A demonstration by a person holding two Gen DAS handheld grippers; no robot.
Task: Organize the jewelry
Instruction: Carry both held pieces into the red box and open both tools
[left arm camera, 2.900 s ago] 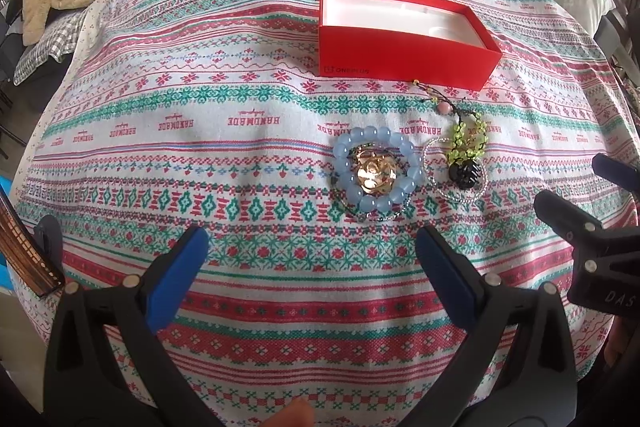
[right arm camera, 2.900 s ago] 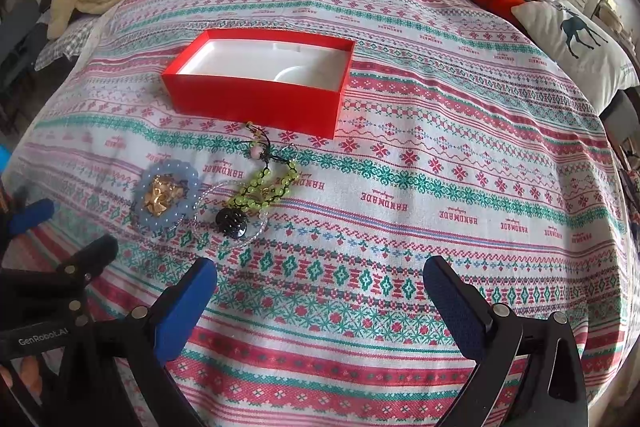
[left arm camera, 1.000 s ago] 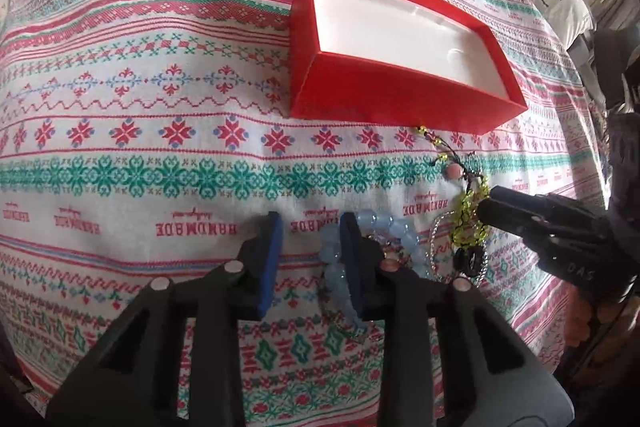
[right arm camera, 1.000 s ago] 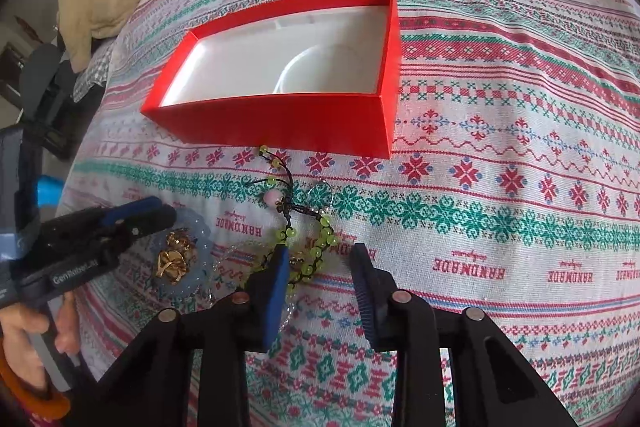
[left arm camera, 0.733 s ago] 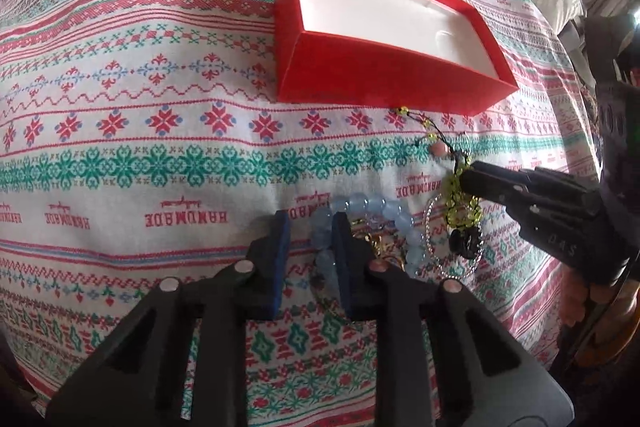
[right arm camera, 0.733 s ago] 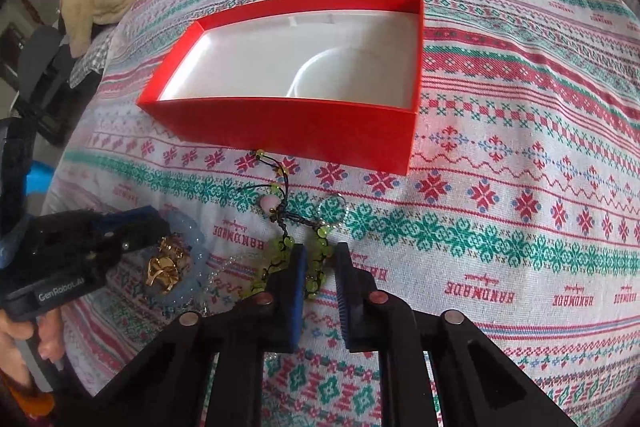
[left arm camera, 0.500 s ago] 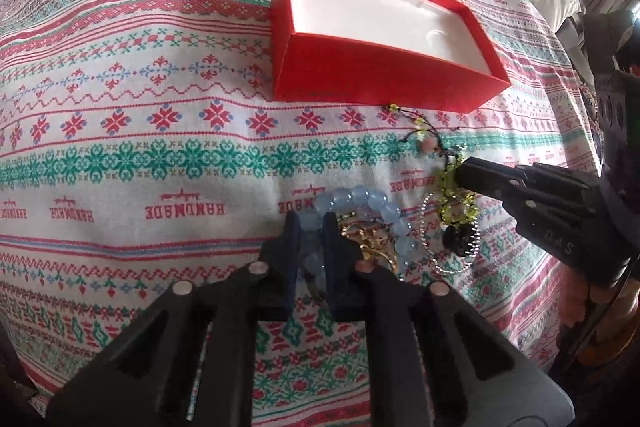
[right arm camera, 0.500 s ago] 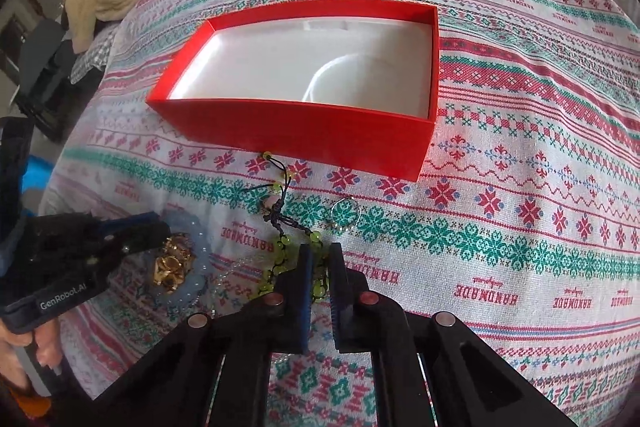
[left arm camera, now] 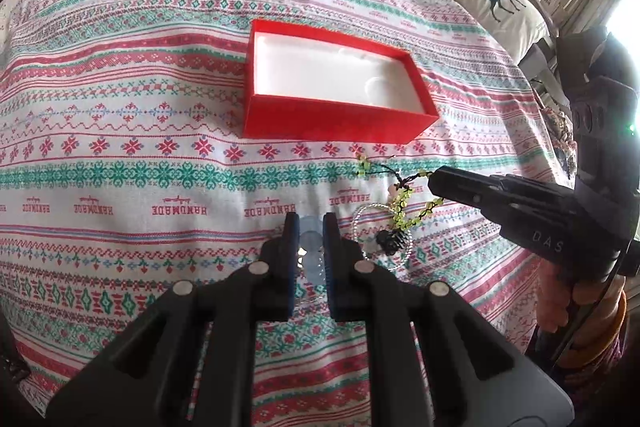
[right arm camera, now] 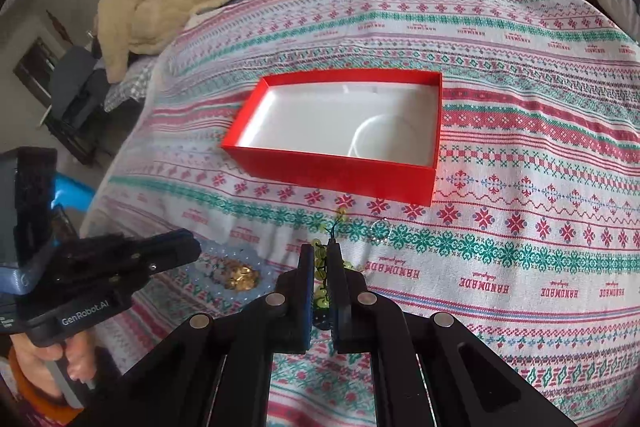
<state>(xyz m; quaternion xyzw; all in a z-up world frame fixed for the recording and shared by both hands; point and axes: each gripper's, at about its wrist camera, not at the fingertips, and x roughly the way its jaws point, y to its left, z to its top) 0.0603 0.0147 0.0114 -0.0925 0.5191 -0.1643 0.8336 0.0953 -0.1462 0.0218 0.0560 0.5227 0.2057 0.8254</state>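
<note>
Red box [right arm camera: 320, 173], white inside; bedspread [right arm camera: 520, 131] red-green-white banded knit motifs; pale-blue bead bracelet [left arm camera: 310, 247]; yellow-green bead strand [left arm camera: 404, 205].

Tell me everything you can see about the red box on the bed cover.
The red box is a shallow, open rectangular tray without a lid, and it looks like cardboard. Its outer walls and rim are bright red. Inside is a smooth white liner with a moulded round dent near one end. Nothing lies in it. It rests flat on the patterned bed cover, beyond the jewelry. No tool touches it; the nearest green beads lie just in front of its near wall.
</note>
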